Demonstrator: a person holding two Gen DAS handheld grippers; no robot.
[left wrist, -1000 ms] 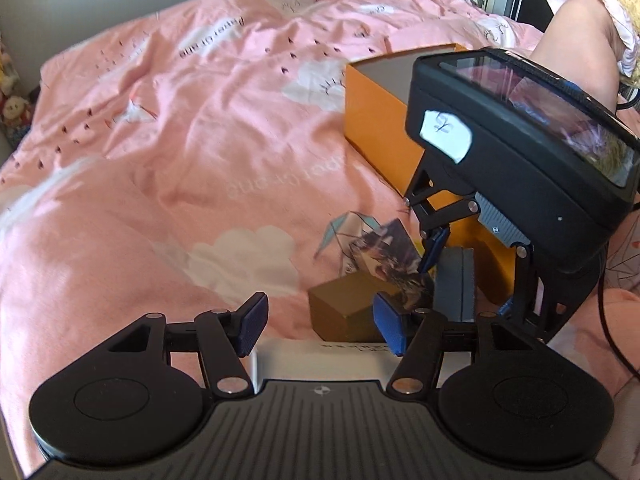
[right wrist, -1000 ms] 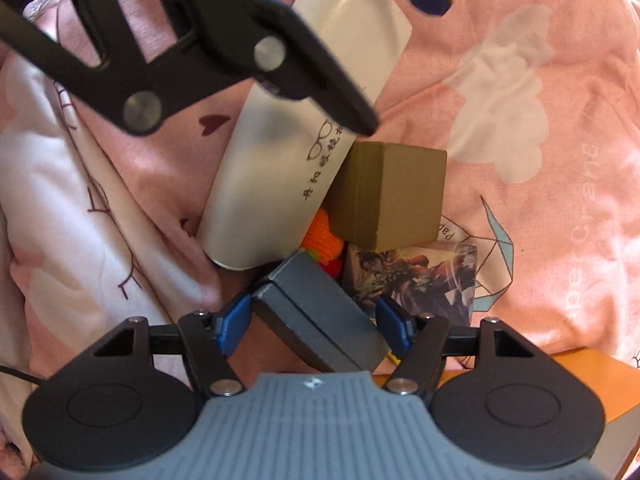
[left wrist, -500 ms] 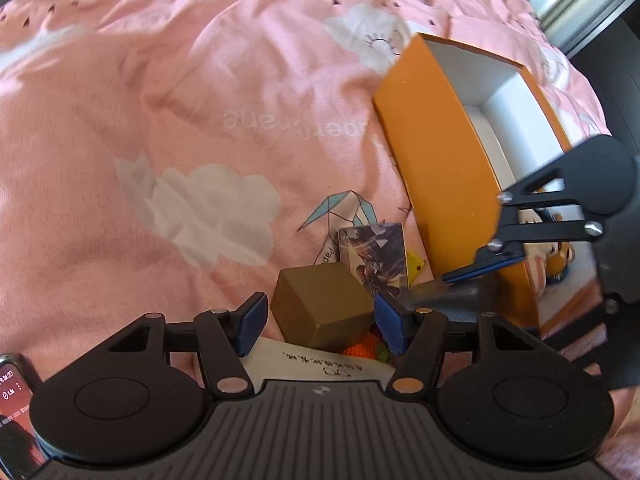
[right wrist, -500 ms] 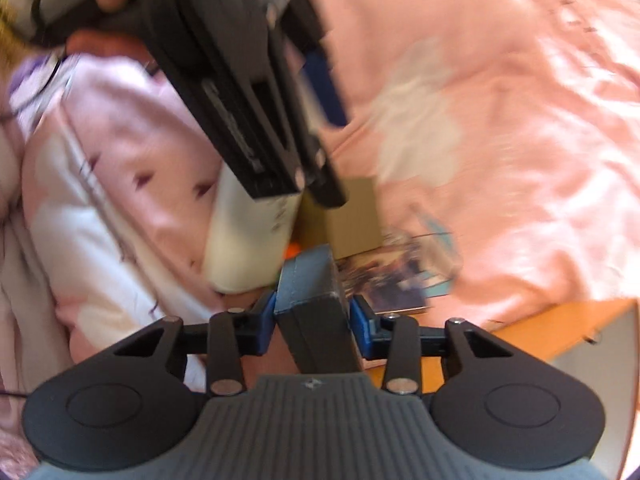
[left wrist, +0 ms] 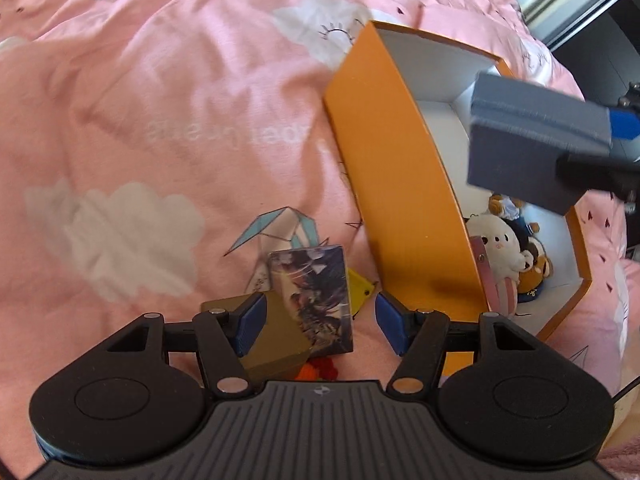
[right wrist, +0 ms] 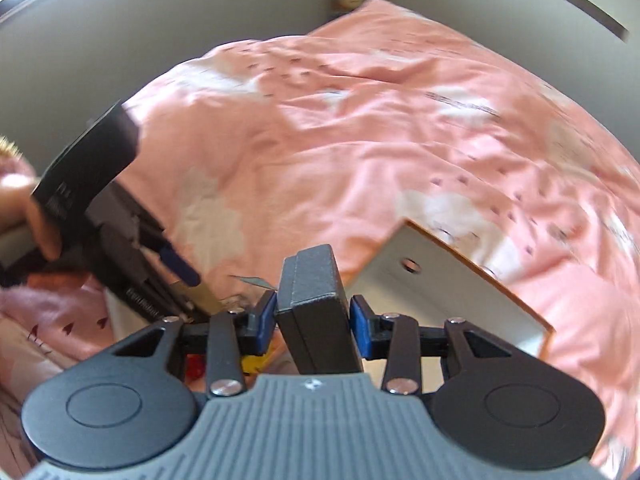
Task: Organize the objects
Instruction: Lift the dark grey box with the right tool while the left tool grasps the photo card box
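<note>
Pink bedspread (left wrist: pixel 132 112) everywhere, white clouds printed across it, and on the left of the left wrist view nothing but rumpled fabric. Moving in, a brown box (left wrist: pixel 276 340) sits tilted right at the left gripper (left wrist: pixel 320 322), with a picture card pack (left wrist: pixel 312 300) leaning against it and lying between the blue pads. Those jaws stand wide and nothing is pinched; the left pad is at the brown box's edge, though whether it touches I cannot tell. Something yellow (left wrist: pixel 362 288) pokes out just beside the card pack, and a scrap of orange yarn (left wrist: pixel 316 372) shows below it.

Further right, the orange box (left wrist: pixel 392 208), white inside, lies open on the bedspread, plush toys (left wrist: pixel 508 256) huddled at its near end. And above that opening hangs the dark grey case (left wrist: pixel 528 140), blurred, a smooth rectangular block with a seam around it.

The right wrist view confirms it: the right gripper (right wrist: pixel 314 322) has just closed and is clamped on the grey case, pads pressing both long sides, the case standing on end over the box's white interior. A person's hand (right wrist: pixel 36 216) holds the left gripper at far left.
</note>
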